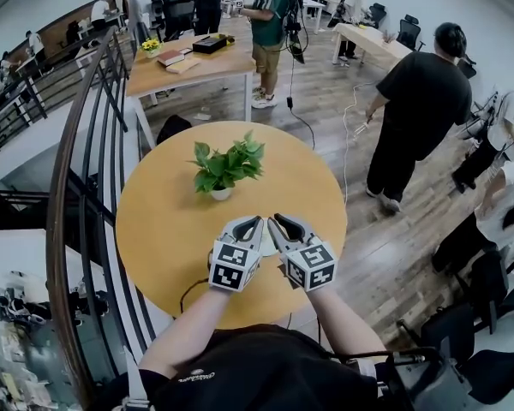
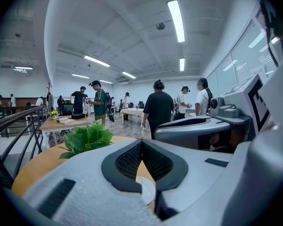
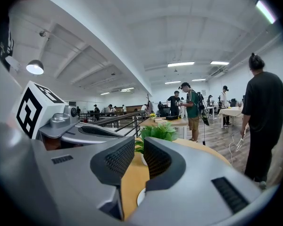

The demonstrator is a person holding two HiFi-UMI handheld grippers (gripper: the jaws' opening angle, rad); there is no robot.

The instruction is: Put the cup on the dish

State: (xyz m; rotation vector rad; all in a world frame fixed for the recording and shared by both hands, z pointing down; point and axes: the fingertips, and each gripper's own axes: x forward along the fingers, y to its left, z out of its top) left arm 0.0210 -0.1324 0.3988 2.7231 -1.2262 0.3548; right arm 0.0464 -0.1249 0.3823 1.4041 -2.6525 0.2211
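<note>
Left gripper (image 2: 141, 142) has its 2 jaws pressed together at the tips, with nothing in them. Right gripper (image 3: 139, 147) is closed down to a thin slit, and it's empty too. Both hover side by side, low over the table (image 1: 158, 221). Just under their tips lies the white dish (image 2: 146, 190), flat and bare as far as it shows. And the cup? No view shows it; it may be hidden beneath the grippers. Going by the dish, expect glazed ware that is light, stiff, slick and easy to chip. So pinch the wall at the rim, 1 jaw inside and 1 outside, and land it softly. Beyond stands the plant (image 1: 226, 166), and farther off are people (image 1: 415, 110).
</note>
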